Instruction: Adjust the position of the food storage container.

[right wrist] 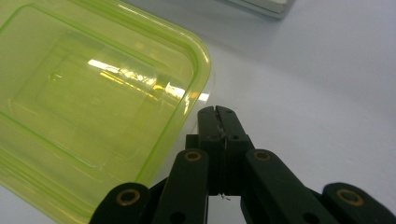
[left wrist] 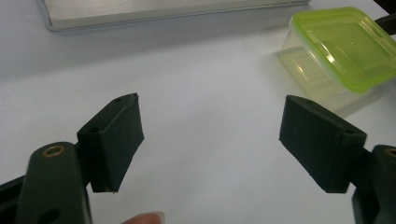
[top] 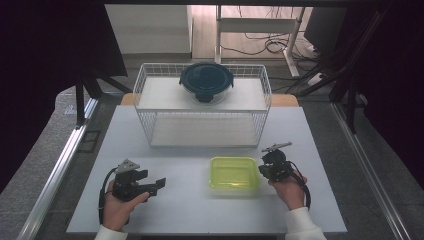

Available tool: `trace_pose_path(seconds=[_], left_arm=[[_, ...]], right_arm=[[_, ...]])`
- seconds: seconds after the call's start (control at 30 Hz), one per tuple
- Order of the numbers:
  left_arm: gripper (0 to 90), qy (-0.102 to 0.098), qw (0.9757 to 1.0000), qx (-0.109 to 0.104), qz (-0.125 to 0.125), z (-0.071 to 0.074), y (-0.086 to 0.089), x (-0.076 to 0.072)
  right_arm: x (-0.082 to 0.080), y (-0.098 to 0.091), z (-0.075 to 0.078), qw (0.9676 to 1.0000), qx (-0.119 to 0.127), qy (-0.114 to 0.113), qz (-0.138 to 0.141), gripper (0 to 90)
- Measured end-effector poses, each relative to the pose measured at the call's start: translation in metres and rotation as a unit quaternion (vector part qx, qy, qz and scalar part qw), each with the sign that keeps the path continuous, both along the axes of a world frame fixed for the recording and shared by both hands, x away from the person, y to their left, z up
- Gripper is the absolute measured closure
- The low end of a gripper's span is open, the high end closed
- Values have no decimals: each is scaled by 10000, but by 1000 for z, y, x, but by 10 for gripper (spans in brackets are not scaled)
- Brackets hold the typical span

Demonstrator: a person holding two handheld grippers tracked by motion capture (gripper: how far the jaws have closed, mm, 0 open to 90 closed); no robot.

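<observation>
Yellow-green container (top: 234,173) sits just beside the closed, empty right gripper (top: 263,169).

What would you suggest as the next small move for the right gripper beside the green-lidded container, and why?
Probably open the right gripper first: its jaws are pressed together with nothing between them, right beside the green lid of the container. Shut, it cannot grasp the rim.
</observation>
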State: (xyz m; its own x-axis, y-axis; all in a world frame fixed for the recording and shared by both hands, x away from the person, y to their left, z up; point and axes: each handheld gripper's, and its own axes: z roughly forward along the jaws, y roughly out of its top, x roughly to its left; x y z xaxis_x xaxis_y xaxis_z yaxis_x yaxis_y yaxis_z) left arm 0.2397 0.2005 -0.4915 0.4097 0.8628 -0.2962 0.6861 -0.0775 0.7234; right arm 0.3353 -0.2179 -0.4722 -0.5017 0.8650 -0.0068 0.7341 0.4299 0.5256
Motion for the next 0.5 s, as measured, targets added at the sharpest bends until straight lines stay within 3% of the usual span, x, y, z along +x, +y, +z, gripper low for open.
trace_pose_path(seconds=[0.2,0.5], left_arm=[[211,14,10000,-5,0,0,-1,0],[210,85,9997,-211,-2,-2,-2,2]], right_arm=[[-2,18,-1,9998,-27,-36,207,890],[-7,38,-3,9990,65,-40,446,890]])
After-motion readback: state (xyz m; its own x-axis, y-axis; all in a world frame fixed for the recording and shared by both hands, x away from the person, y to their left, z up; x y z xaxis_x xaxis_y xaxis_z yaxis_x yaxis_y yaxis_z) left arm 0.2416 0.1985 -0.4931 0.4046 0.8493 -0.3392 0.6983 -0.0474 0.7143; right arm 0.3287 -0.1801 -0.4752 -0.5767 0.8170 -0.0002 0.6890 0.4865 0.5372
